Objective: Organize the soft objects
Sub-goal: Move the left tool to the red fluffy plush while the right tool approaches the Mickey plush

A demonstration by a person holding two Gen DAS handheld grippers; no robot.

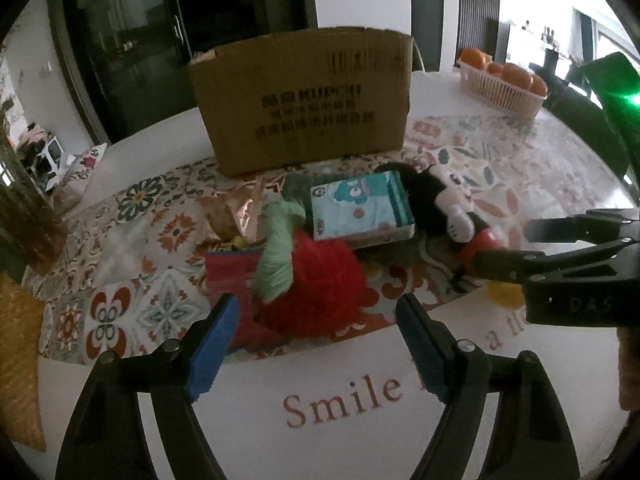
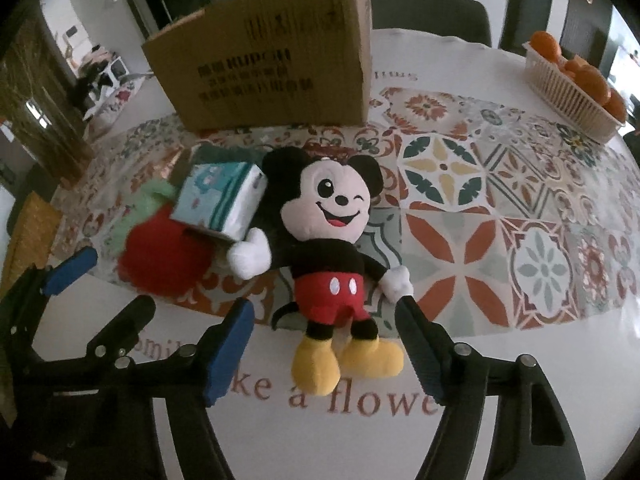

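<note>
A Mickey Mouse plush (image 2: 332, 240) lies face up on the patterned tablecloth; it also shows in the left wrist view (image 1: 448, 216). My right gripper (image 2: 324, 344) is open, its fingers either side of the plush's legs and feet. A red fluffy plush with green leaves (image 1: 316, 292) lies left of Mickey and shows in the right wrist view (image 2: 164, 256). A light blue tissue pack (image 1: 360, 208) rests on top of the pile. My left gripper (image 1: 316, 332) is open and empty, just before the red plush. A brown cardboard box (image 1: 304, 100) stands behind the pile.
A pink basket of oranges (image 2: 576, 88) stands at the back right. A red pouch (image 1: 232, 276) and shiny copper wrapping (image 1: 232, 212) lie left of the pile. A woven yellow mat (image 1: 20, 360) sits at the left edge. Chairs stand behind the table.
</note>
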